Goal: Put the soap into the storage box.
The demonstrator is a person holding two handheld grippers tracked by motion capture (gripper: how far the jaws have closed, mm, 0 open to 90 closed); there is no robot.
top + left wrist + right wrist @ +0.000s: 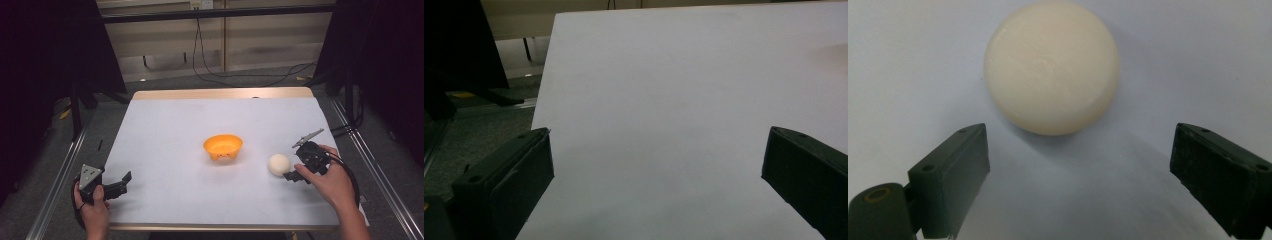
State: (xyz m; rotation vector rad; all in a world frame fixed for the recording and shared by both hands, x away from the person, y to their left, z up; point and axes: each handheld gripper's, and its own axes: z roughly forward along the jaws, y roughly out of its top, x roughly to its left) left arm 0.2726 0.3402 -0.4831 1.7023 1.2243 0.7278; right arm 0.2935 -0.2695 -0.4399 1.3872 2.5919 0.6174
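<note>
The right hand-held gripper (1078,170) is standing wide open, holding nothing, with the cream ball (1052,67) lying on the desk (165,130) just beyond its tips at twelve o'clock. Reaching seems under way; next, probably advancing until the ball sits between the pads.

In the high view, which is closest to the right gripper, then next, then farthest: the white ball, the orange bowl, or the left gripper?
From the right gripper:
1. White ball, just ahead of its open jaws.
2. Orange bowl, mid-table, further left.
3. Left gripper, at the table's near left corner.
</note>
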